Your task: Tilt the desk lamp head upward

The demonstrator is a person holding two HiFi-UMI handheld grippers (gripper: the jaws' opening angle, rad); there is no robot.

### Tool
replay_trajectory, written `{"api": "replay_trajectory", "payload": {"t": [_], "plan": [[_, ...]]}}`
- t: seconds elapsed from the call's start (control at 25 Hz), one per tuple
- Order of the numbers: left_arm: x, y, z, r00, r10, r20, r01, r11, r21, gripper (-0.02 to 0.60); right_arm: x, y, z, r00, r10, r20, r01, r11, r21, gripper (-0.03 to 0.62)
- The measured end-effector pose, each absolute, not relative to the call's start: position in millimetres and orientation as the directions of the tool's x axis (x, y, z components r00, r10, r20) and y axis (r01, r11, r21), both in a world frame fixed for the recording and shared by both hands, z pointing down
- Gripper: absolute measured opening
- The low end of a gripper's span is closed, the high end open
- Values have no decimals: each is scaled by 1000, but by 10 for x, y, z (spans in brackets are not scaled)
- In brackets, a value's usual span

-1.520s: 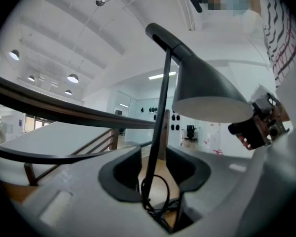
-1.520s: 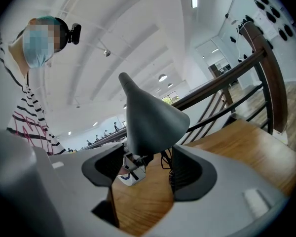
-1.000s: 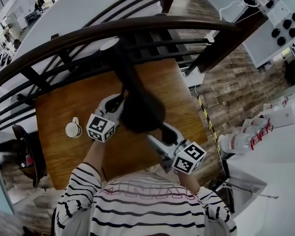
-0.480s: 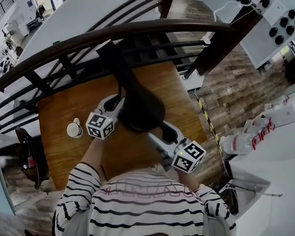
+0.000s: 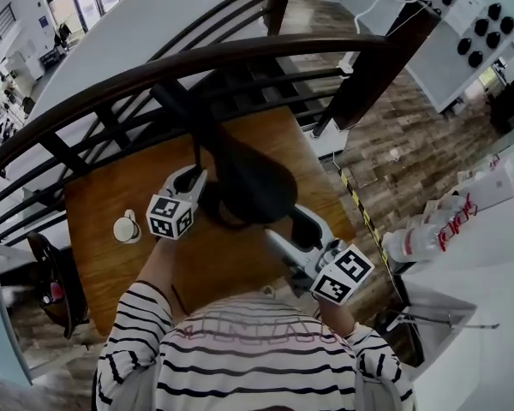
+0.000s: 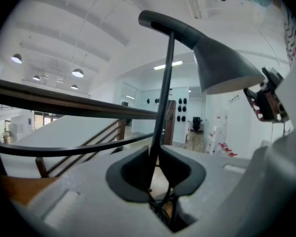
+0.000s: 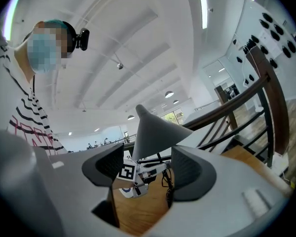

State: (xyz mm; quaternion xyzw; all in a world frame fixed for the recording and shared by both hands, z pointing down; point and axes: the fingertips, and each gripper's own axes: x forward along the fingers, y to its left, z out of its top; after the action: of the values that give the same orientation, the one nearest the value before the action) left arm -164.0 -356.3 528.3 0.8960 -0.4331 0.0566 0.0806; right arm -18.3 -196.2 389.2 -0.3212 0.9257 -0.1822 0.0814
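Note:
A dark grey desk lamp stands on the wooden table [image 5: 111,187]. Its cone-shaped head [image 5: 248,187] hangs between my two grippers. My left gripper [image 5: 193,178] is shut on the thin lamp stem [image 6: 163,98], which runs up between its pads [image 6: 130,174], and its jaws have just been closing a little. The lamp head [image 6: 219,65] is up and to the right of it. My right gripper [image 5: 300,225] is at the near rim of the lamp head [image 7: 150,132], jaws open [image 7: 148,169]. Whether it touches the rim I cannot tell.
A dark wooden railing [image 5: 197,58] curves along the table's far side. A small white cup [image 5: 126,227] stands at the table's left, next to my left gripper. A chair [image 5: 51,272] is at the left, and white counters [image 5: 463,255] are at the right.
My right gripper has moved up and to the right at the lamp head's rim. The left gripper has stayed on the stem. The camera has shifted a little.

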Motion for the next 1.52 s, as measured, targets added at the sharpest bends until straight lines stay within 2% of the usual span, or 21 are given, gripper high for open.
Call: {"api": "replay_trajectory", "payload": {"t": [0.4,1.12,1.52], "plan": [[-1539,-3496,5312,601,-772,208,-798,-595,100,61,74,-1742,3305,-785,-615,-74,-583,774,-246,288],[-1608,-3426,5352,594,-777,208,-803,-587,104,60,20,-1659,2462,-819,-566,-98,-564,824,-45,276],[-1593,-3469,5378,614,-754,234,-784,-616,72,55,35,-1852,2233,-802,-578,-154,-577,815,-56,276]]}}
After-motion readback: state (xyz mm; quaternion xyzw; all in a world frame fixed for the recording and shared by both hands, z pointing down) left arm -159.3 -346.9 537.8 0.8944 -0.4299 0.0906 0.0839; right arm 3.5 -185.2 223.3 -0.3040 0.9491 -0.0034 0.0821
